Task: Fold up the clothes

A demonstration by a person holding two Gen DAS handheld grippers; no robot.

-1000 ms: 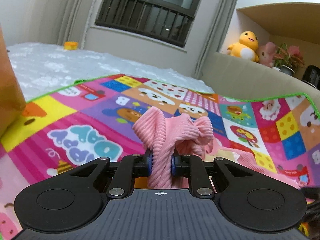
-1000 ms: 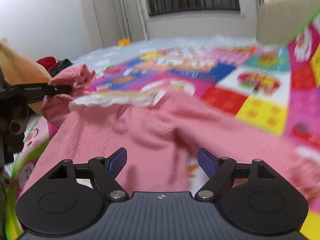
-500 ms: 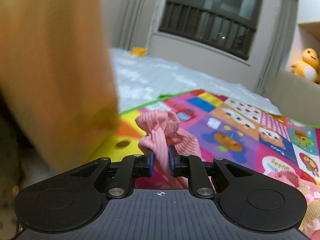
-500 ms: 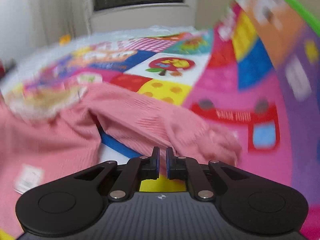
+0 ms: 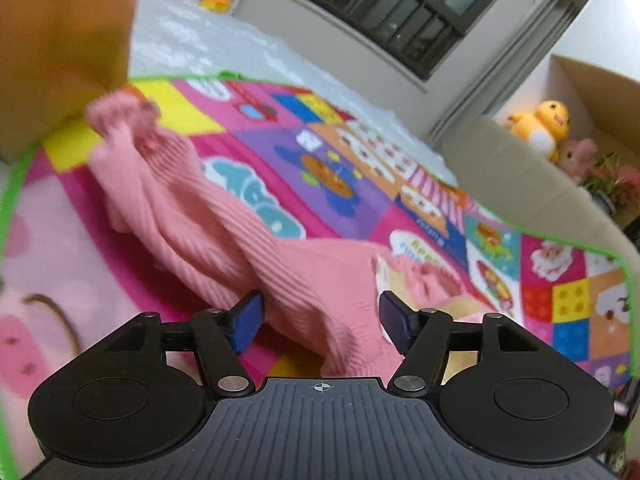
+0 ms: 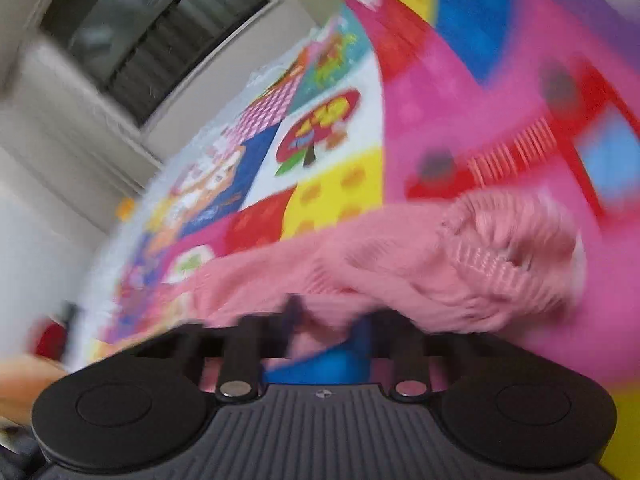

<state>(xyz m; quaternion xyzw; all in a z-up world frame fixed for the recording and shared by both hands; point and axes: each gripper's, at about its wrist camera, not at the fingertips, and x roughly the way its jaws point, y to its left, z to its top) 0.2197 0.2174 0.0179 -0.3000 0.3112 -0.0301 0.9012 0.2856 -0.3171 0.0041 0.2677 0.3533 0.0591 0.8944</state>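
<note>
Lying unfolded on bright patchwork play mat (image 5: 420, 148), pink ribbed knit top (image 5: 320, 280) – sleeves twisted; left gripper (image 5: 320, 316) spread, empty; right gripper (image 6: 326, 324) too blurred to tell – folding barely begun

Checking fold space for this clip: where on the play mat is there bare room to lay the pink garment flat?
Free: the play mat beyond the pink ribbed garment, up to its green edge, and the pink patch left of the sleeve. Crowded: right before the open left claw, where the garment bunches.
</note>
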